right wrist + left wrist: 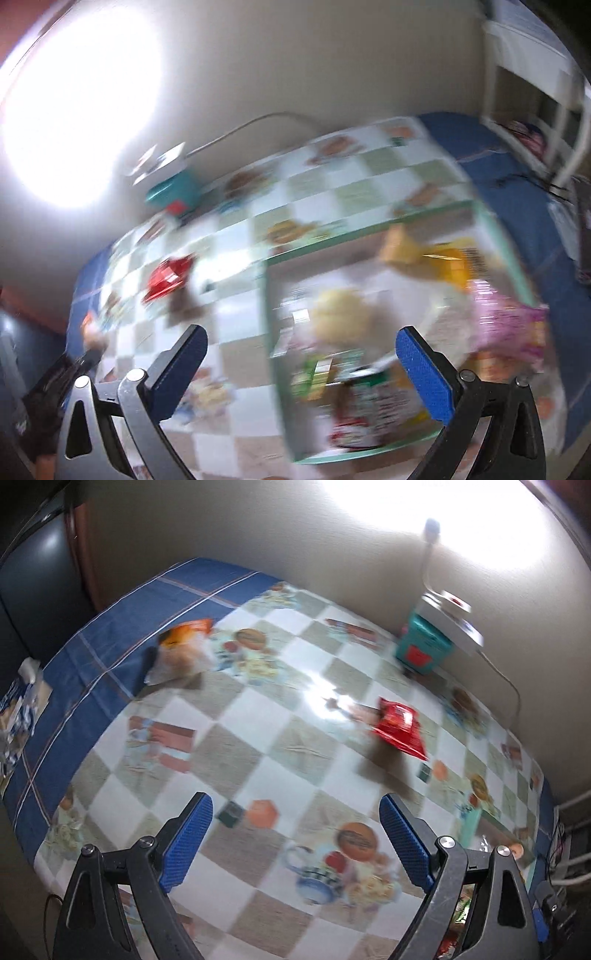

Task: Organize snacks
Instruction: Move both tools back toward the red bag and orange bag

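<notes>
Currently on the table [236,760], under its checked oilcloth: two loose snack packets and one part-filled bin. Item one, red foil packet [399,725], lies flat toward the far right edge, near the teal box [423,646] by the wall; judge it light, crinkly and slippery, contents likely brittle, so you take it by a crimped end seam rather than across the belly. Item two, orange-and-clear bag [183,651], sits at the far left, where the oilcloth meets the blue cloth; judge it soft and puffy, easily crushed, best pinched at its sealed top. Item three, green-rimmed bin [373,225], stands at the near right corner, already holding assorted yellow, pink and green packets, blurred beyond naming. Your left gripper [295,843] hangs over the near edge with jaws wide apart and nothing between them; your right gripper [301,369] hovers above the bin's near side, jaws likewise spread and empty. Both loose packets lie well apart from the bin.
</notes>
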A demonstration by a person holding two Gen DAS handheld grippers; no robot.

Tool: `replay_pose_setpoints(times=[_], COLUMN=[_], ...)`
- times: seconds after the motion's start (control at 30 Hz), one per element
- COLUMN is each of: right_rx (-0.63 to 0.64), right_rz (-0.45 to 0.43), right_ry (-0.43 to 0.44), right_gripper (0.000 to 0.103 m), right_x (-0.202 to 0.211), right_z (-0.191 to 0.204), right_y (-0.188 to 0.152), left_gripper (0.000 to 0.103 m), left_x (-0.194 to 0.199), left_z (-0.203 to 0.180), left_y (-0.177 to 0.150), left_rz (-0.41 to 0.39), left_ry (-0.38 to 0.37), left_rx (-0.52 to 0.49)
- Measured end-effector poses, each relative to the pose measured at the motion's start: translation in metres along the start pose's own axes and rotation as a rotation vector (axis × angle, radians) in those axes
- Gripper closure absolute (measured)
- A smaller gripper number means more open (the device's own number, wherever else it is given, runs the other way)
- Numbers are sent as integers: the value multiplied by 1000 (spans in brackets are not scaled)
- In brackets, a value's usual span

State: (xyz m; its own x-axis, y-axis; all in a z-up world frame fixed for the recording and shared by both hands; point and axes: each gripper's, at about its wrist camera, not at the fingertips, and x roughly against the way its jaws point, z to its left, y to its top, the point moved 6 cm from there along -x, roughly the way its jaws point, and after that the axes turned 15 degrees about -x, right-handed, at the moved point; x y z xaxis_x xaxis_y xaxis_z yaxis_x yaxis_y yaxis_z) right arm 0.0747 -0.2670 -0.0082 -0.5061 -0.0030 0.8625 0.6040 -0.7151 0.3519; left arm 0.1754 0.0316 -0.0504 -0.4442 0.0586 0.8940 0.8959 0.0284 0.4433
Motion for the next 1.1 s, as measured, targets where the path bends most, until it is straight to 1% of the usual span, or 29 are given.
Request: replay_pose_setpoints(times=[0.1, 0.23, 0.4, 0.47, 0.6, 0.63, 0.7, 0.77, 0.87, 0.9, 0.97, 1.1], right_rx=[67, 132, 174, 186, 176, 171, 166, 166, 179, 186, 197, 202], right_rz=[35, 78, 121, 139, 169, 175, 187, 199, 202, 201, 199, 217], right_ry=[28, 32, 22, 11, 13, 12, 5, 6, 1, 1, -6, 0], right_gripper=[0, 0, 0, 0, 0, 0, 0, 0, 0, 0, 0, 0], right_x=[-10, -27, -47, -57, -70, -74, -81, -89, -100, -103, -112, -128], right_z=[33, 61, 79, 84, 96, 100, 107, 116, 132, 138, 151, 176], right_y=[-22, -47, -67, -72, -78, -78, -76, -73, -64, -61, -52, -38], left_gripper=[11, 11, 11, 11, 11, 11, 11, 11, 9, 9, 9, 9], left_x=[0, 1, -5, -7, -14, -15, -19, -28, -39, -43, -52, -69], left_z=[29, 68, 112, 123, 134, 136, 139, 142, 149, 150, 152, 161], left_y=[1, 0, -6, -7, -1, 1, 6, 11, 29, 36, 52, 77], left_rz=[2, -2, 22, 21, 25, 17, -9, -6, -14, -6, 20, 67], left_ry=[32, 65, 85, 77, 68, 61, 4, -39, -20, -20, -65, -130], left_rx=[38, 98, 177, 203, 203, 197, 208, 208, 162, 145, 117, 161])
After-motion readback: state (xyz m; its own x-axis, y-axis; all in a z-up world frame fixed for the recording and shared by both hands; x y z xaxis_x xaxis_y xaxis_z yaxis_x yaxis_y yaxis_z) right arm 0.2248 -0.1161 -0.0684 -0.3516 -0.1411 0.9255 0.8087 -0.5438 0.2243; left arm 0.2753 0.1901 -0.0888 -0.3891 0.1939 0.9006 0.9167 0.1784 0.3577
